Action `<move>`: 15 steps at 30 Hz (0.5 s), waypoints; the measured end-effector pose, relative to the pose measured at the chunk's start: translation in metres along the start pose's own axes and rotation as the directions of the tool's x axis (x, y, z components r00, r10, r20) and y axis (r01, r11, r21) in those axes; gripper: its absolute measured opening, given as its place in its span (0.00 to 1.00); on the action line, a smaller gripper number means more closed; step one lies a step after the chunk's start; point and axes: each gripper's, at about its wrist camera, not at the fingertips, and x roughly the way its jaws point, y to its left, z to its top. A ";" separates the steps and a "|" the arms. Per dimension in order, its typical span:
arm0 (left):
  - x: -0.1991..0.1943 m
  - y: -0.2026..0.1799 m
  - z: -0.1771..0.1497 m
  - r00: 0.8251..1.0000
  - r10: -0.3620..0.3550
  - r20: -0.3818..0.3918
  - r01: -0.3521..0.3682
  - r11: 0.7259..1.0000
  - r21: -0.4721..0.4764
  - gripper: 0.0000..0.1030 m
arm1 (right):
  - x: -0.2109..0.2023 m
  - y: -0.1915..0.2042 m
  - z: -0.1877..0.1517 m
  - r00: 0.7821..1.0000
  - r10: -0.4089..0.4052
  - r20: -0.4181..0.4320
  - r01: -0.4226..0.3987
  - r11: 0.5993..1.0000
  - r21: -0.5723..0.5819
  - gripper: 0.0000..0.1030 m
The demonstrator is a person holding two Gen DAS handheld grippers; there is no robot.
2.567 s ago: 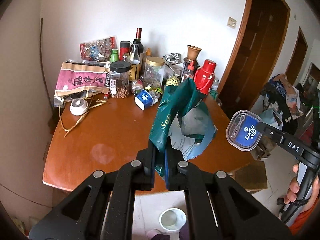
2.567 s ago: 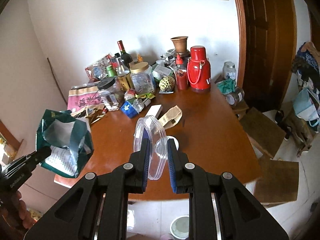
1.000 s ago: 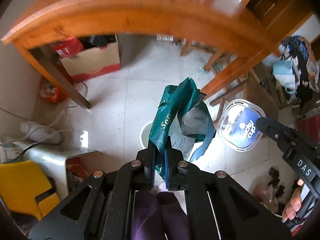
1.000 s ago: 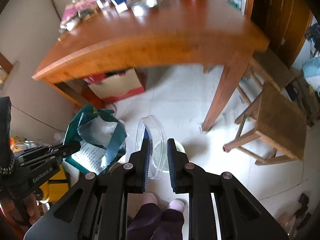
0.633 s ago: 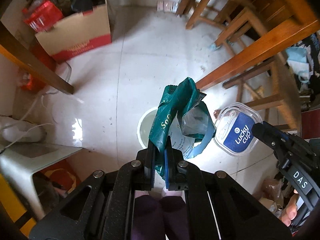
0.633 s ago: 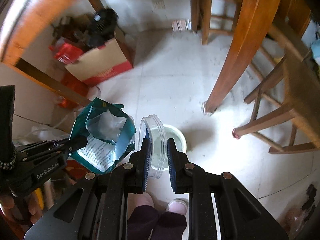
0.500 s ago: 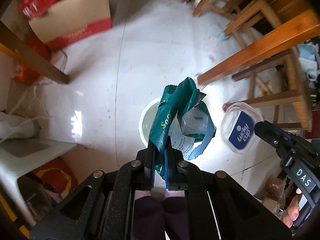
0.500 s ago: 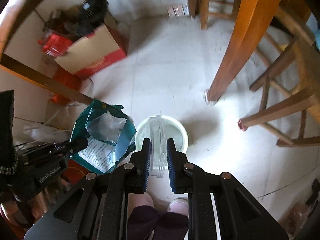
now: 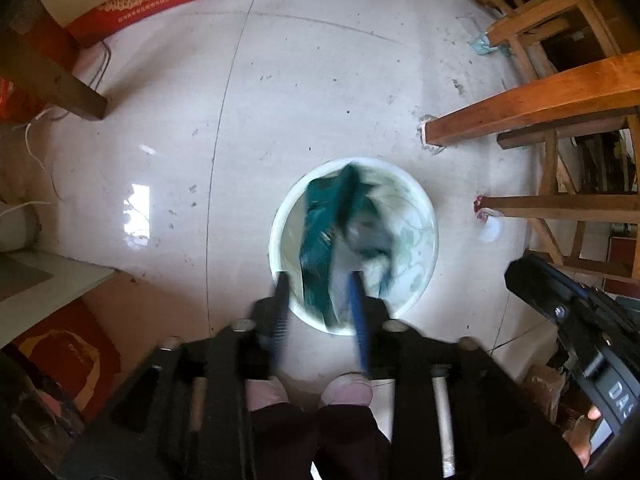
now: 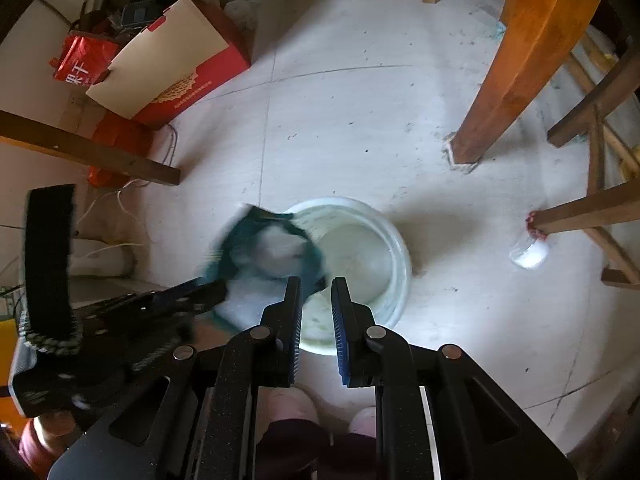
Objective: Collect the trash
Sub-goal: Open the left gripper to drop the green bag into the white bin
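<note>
Two grippers hang over a pale bin [image 9: 416, 204] on the tiled floor [image 9: 320, 80]. Left gripper [image 9: 320, 308]: jaws spread wide, gripping nothing; the green bag [image 9: 324, 216], motion-blurred, lies in the gap between them and over the bin's mouth, and whether it rests inside or is still in the air cannot be told. Right gripper [image 10: 314, 312]: jaws parted by a clear gap, empty. In the right wrist view the bag [image 10: 264, 248] sits at the bin's [image 10: 396, 256] 9 o'clock rim, with the left gripper [image 10: 200, 292] just beside it at 8 o'clock. A table leg [image 10: 516, 76] stands at 1 o'clock of the bin, a red box [image 10: 192, 76] at 11 o'clock, well apart. A small white object [image 10: 528, 256] lies on the floor at 3 o'clock beside a stool leg [image 10: 588, 208].
</note>
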 end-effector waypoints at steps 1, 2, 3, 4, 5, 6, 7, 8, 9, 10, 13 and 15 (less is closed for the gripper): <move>0.000 0.000 0.000 1.000 0.001 -0.002 -0.001 1.000 -0.003 0.42 | -0.002 0.000 -0.002 1.000 -0.008 -0.002 0.008 1.000 0.001 0.18; 0.001 -0.001 0.001 1.000 -0.001 -0.003 0.001 1.000 -0.002 0.44 | -0.003 -0.001 -0.004 1.000 -0.014 -0.004 0.014 1.000 0.002 0.25; 0.000 -0.002 0.001 1.000 -0.001 -0.002 0.001 1.000 0.004 0.46 | -0.003 -0.002 -0.005 1.000 -0.018 -0.002 0.018 1.000 0.004 0.30; -0.001 -0.003 0.001 1.000 0.002 0.000 -0.002 1.000 0.013 0.47 | -0.007 -0.003 -0.008 1.000 -0.023 0.009 0.023 1.000 0.010 0.39; 0.000 -0.004 0.003 1.000 0.007 0.003 -0.007 1.000 0.022 0.48 | -0.006 -0.003 -0.010 0.999 -0.029 0.028 0.029 1.000 0.006 0.43; -0.002 -0.005 0.003 1.000 0.014 0.006 -0.014 0.999 0.032 0.48 | -0.009 -0.004 -0.011 0.998 -0.040 0.038 0.040 0.999 0.009 0.44; -0.004 -0.007 0.003 1.000 0.023 0.012 -0.023 0.999 0.043 0.48 | -0.012 -0.007 -0.014 0.998 -0.052 0.044 0.051 0.999 0.016 0.44; -0.004 -0.008 0.004 1.000 0.027 0.017 -0.028 0.998 0.049 0.49 | -0.015 -0.011 -0.016 0.997 -0.061 0.048 0.059 0.998 0.031 0.44; -0.007 -0.010 0.004 0.999 0.032 0.025 -0.033 0.998 0.057 0.49 | -0.018 -0.017 -0.019 0.996 -0.066 0.054 0.063 0.997 0.051 0.44; -0.011 -0.012 0.004 0.999 0.034 0.037 -0.036 0.997 0.069 0.49 | -0.023 -0.024 -0.023 0.996 -0.068 0.064 0.063 0.995 0.078 0.44; -0.019 -0.022 0.003 0.996 0.045 0.073 -0.053 0.992 0.112 0.56 | -0.024 -0.056 -0.033 0.992 -0.084 0.093 0.066 0.980 0.187 0.44; -0.020 -0.028 0.002 0.995 0.050 0.090 -0.063 0.987 0.146 0.56 | -0.022 -0.080 -0.040 0.989 -0.101 0.112 0.068 0.961 0.269 0.45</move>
